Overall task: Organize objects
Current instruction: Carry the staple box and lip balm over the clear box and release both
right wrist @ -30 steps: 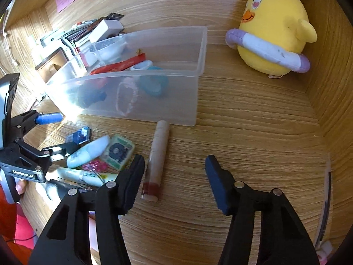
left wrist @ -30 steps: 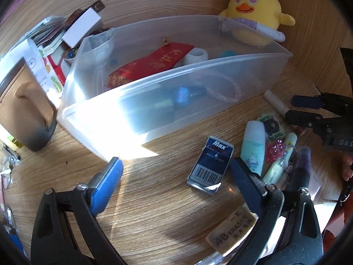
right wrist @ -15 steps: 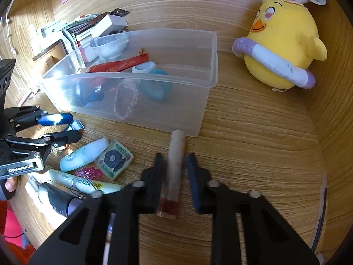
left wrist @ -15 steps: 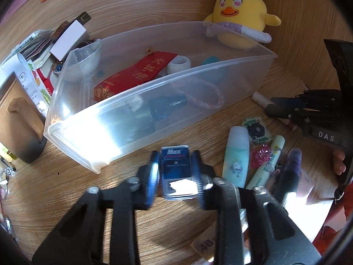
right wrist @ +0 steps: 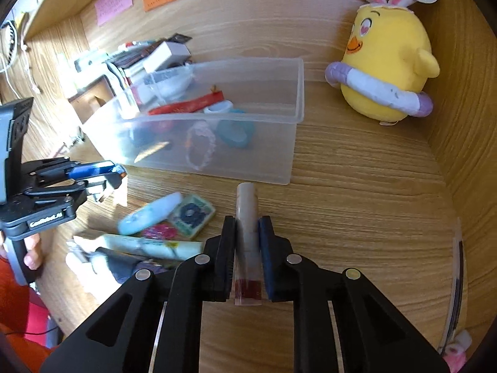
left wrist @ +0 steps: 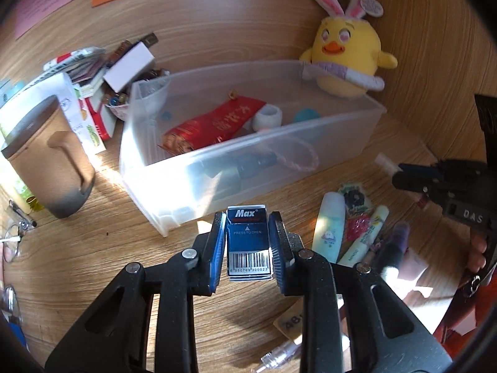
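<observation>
Left gripper (left wrist: pixel 247 242) clamps the Max box (left wrist: pixel 247 242), right gripper (right wrist: pixel 247 248) pinches the tube (right wrist: pixel 247 227), both just before the bin's (left wrist: pixel 186 183) front wall. Bin part-filled; several items (right wrist: pixel 174 217) left on the table (right wrist: pixel 357 186).

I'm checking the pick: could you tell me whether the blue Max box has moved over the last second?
Yes. The blue Max box, gripped by the left tool, no longer lies flat on the desk beside the mint tube; it is lifted toward the clear bin.

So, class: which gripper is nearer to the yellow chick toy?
Right. The right gripper, shut on the lipstick tube, sits off the bin's end nearest the chick toy. The left gripper, shut on the staple box, sits further along the bin's long side.
</observation>
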Demonstrator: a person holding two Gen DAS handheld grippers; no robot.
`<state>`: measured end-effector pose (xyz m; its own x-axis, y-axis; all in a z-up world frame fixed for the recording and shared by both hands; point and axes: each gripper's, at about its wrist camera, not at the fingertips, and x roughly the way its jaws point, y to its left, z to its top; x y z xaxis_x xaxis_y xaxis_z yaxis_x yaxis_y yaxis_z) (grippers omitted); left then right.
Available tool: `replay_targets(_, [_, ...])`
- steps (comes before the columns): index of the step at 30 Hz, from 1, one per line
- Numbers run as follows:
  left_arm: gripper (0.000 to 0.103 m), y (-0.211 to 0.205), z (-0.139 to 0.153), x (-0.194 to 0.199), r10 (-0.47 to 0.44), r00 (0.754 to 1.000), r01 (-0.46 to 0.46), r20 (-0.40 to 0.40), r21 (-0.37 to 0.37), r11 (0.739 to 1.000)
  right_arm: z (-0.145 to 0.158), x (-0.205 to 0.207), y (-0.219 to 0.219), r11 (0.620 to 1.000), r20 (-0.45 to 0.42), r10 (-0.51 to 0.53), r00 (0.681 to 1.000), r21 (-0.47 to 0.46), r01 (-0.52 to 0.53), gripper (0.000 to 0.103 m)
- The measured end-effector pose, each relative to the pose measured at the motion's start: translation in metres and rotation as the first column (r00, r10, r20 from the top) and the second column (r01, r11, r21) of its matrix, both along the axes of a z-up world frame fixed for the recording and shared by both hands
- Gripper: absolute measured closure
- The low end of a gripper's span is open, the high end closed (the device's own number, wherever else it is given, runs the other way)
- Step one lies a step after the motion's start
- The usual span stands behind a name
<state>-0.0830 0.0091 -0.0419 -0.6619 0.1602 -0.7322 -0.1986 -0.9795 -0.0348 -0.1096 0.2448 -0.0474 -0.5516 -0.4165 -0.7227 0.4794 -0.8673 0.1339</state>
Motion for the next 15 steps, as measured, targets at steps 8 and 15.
replay_targets(8, [0.076, -0.007, 0.028, 0.010, 0.039, 0.996, -0.035, -0.081, 0.052, 0.998, 0.032, 0.013, -0.002, 0.998, -0.083, -0.001, 0.997, -0.065, -0.005, 0.089])
replay_targets(15, [0.076, -0.013, 0.056, 0.008, 0.067, 0.984, -0.055, -0.164, 0.076, 0.996, 0.056, 0.006, -0.008, 0.992, -0.125, -0.003, 0.992, -0.125, -0.013, 0.089])
